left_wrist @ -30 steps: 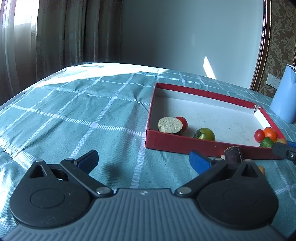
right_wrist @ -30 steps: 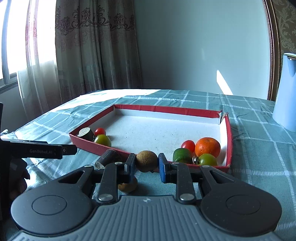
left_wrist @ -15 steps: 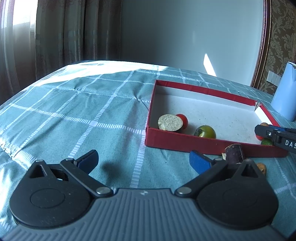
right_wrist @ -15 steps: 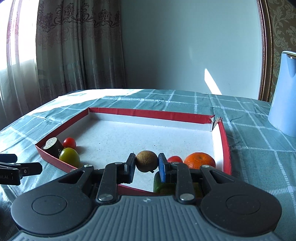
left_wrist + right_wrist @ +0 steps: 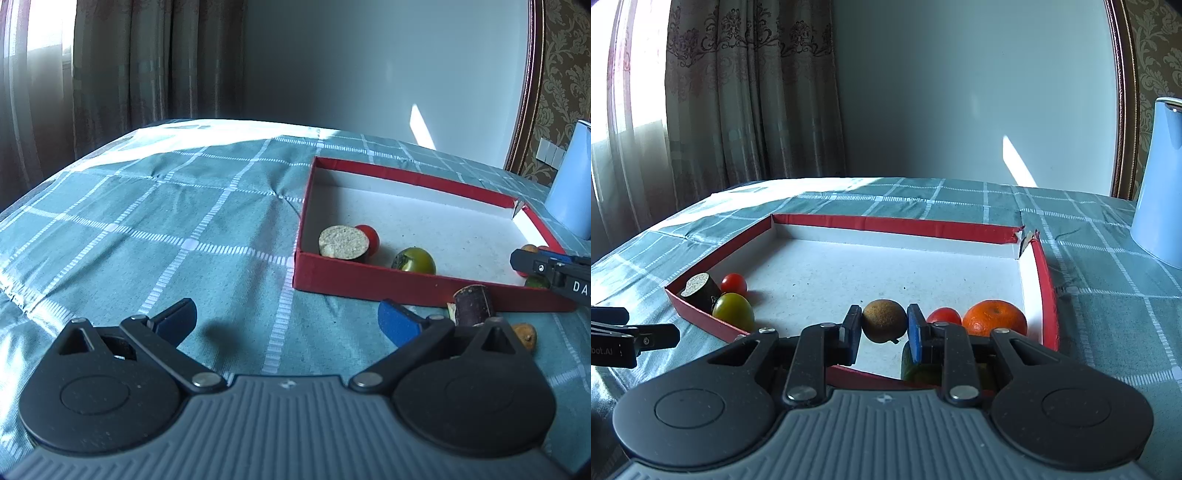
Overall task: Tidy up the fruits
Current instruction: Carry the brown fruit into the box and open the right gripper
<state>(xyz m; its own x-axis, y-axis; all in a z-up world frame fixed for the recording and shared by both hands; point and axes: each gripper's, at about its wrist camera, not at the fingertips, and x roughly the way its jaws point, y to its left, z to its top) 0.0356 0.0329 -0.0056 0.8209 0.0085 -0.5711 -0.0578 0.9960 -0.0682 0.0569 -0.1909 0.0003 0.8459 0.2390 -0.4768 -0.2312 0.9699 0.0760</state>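
My right gripper (image 5: pixel 882 326) is shut on a brown kiwi (image 5: pixel 884 320), held just above the white floor of the red tray (image 5: pixel 886 223), past its near wall. To the kiwi's right in the tray lie a red tomato (image 5: pixel 943 315) and an orange (image 5: pixel 993 317); a green fruit (image 5: pixel 916 365) is partly hidden under my right finger. My left gripper (image 5: pixel 288 323) stands open over the cloth with nothing in it. A dark cut piece (image 5: pixel 472 306) and a brown fruit (image 5: pixel 524 334) lie outside the tray by its right finger.
At the tray's left end sit a cut stump (image 5: pixel 343 243), a cherry tomato (image 5: pixel 369 236) and a green tomato (image 5: pixel 413 260). A pale blue jug (image 5: pixel 1160 177) stands on the checked cloth, right of the tray. Curtains and a wall close the far side.
My right gripper has carried the kiwi forward from in front of the tray to over its near wall. The left gripper has stayed put.
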